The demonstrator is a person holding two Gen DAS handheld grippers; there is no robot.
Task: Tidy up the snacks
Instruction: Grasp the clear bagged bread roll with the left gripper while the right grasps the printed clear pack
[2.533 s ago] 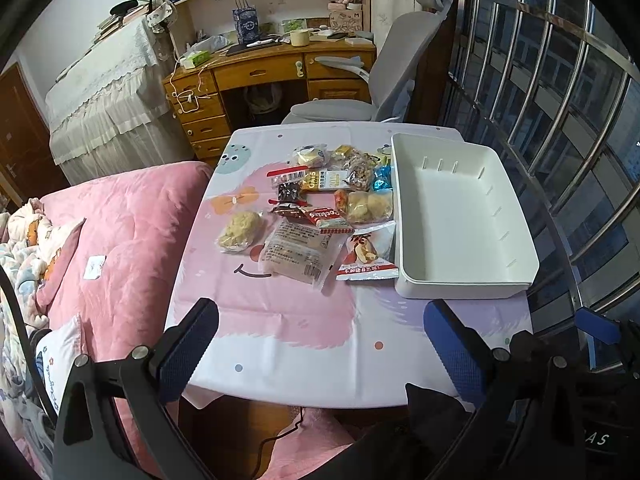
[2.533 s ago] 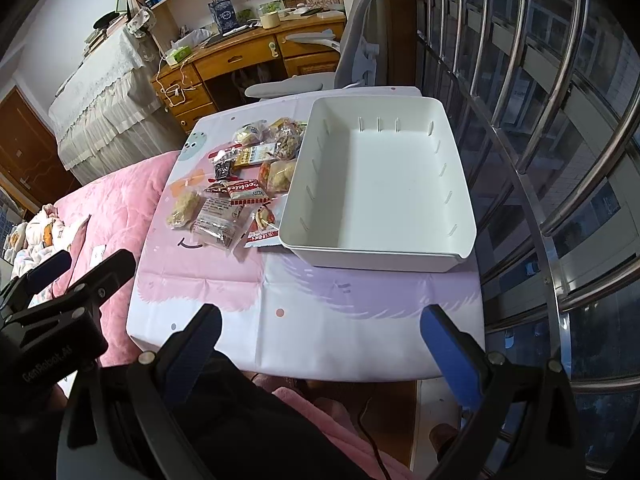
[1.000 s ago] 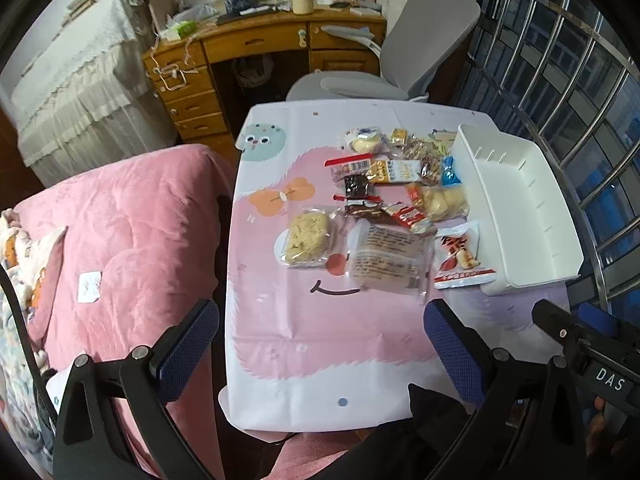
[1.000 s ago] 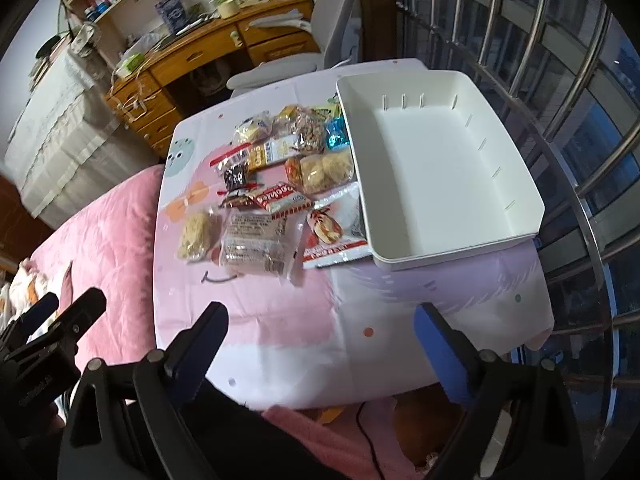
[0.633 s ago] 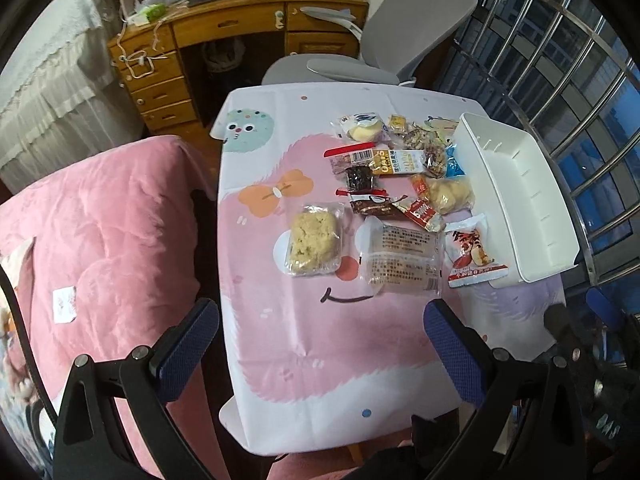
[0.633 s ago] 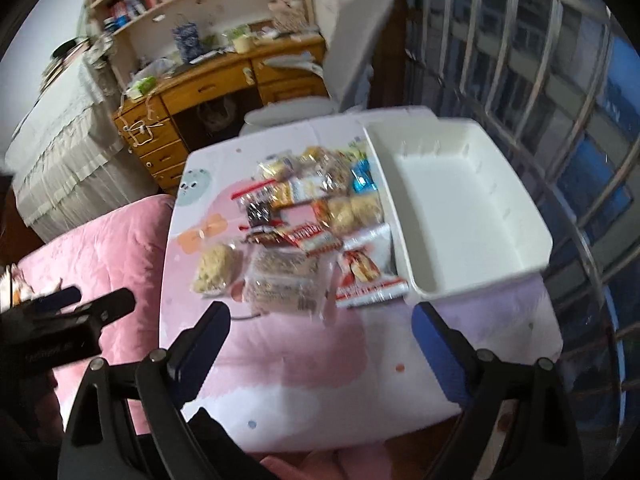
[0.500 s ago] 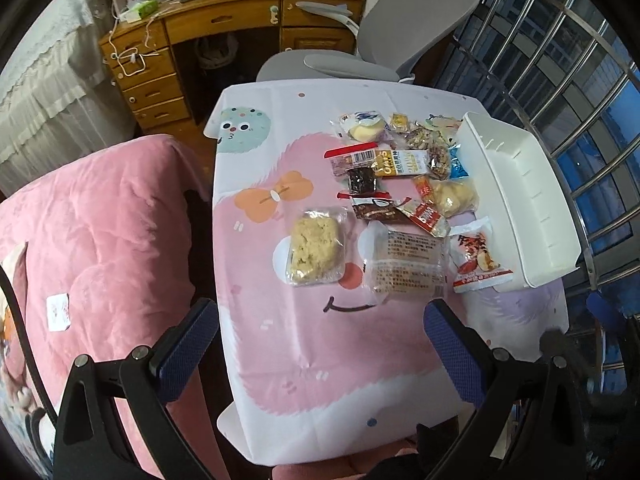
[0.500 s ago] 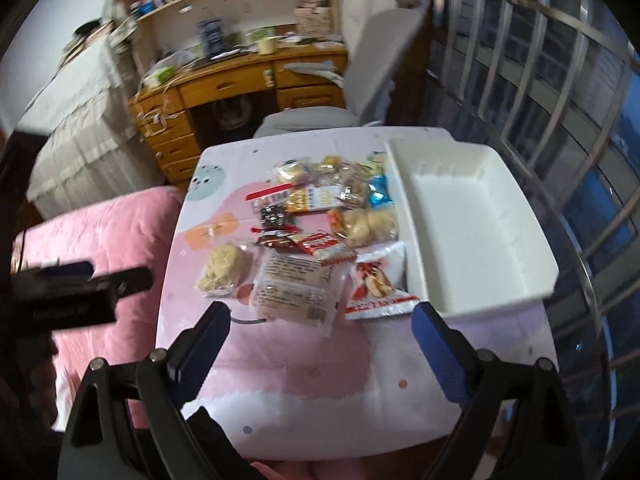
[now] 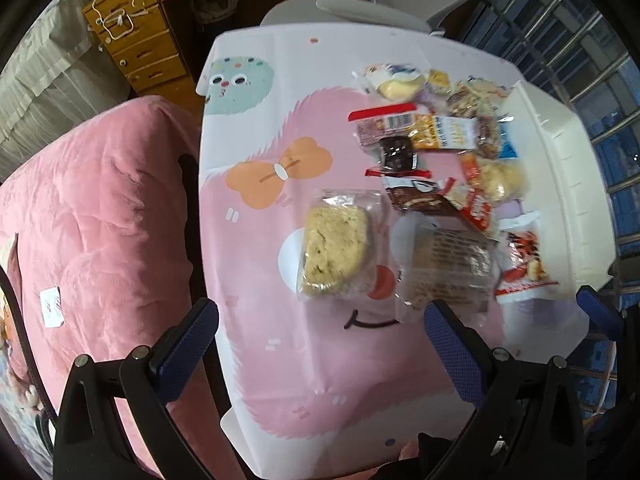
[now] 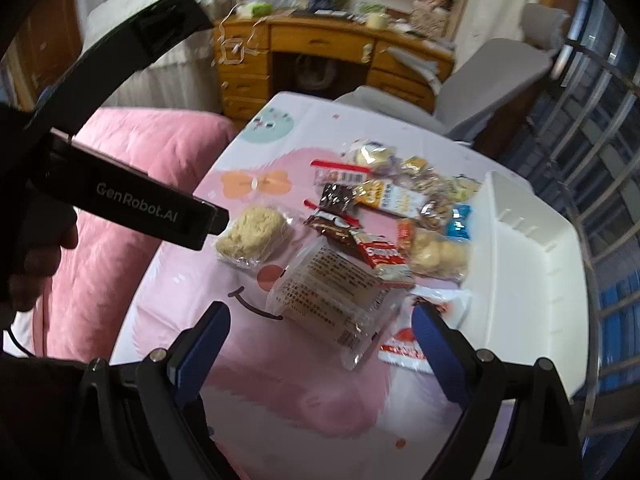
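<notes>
Snacks [image 9: 436, 184] blurred beside white bin [image 10: 528, 276], labels unreadable

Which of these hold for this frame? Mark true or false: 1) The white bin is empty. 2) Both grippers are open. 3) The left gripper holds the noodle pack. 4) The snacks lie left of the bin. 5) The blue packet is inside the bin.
1) The white bin is empty: true.
2) The left gripper and right gripper are both open: true.
3) False: the noodle pack lies on the table, ungripped.
4) True: the snacks lie left of it.
5) False: the blue packet lies outside, beside its wall.
</notes>
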